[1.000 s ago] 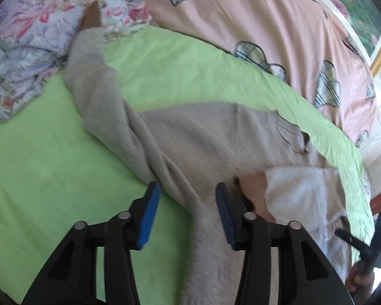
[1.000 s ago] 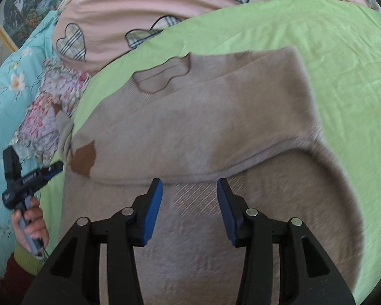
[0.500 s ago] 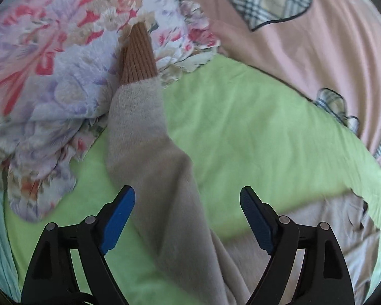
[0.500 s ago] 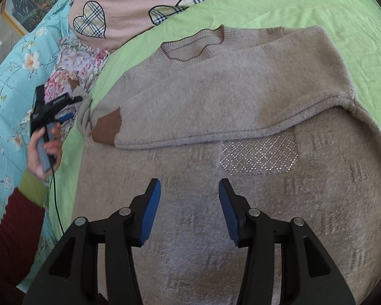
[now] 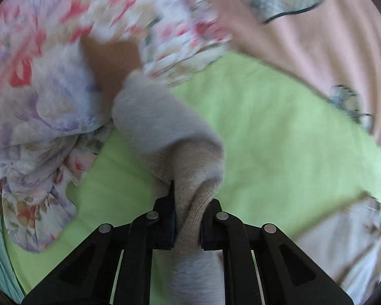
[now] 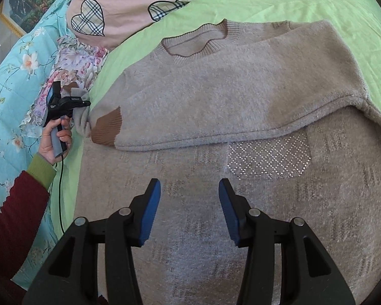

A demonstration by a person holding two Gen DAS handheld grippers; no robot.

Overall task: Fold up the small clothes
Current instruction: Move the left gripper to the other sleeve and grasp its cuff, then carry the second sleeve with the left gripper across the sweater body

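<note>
A beige knit sweater (image 6: pixel 216 96) lies flat on the green sheet (image 6: pixel 330 2), neck toward the pillows. One sleeve is folded across the chest, its brown cuff (image 6: pixel 106 129) at the left. My left gripper (image 5: pixel 186 218) is shut on the other sleeve (image 5: pixel 165 127), bunched between the jaws; its brown cuff (image 5: pixel 111 61) lies by the floral cloth. The left gripper also shows in the right wrist view (image 6: pixel 85 103) at the sweater's left edge. My right gripper (image 6: pixel 189 213) is open and empty above the sweater's lower body.
A crumpled floral cloth (image 5: pixel 45 81) lies at the left edge of the green sheet (image 5: pixel 279 139). A pink quilt with plaid hearts (image 6: pixel 129 7) lies behind. A turquoise floral blanket (image 6: pixel 12 76) covers the left side. A framed picture (image 6: pixel 25 2) hangs at upper left.
My left gripper has gone from wide open over the loose sleeve to shut on it near the cuff. My right gripper has drawn back, still open, and shows more of the sweater.
</note>
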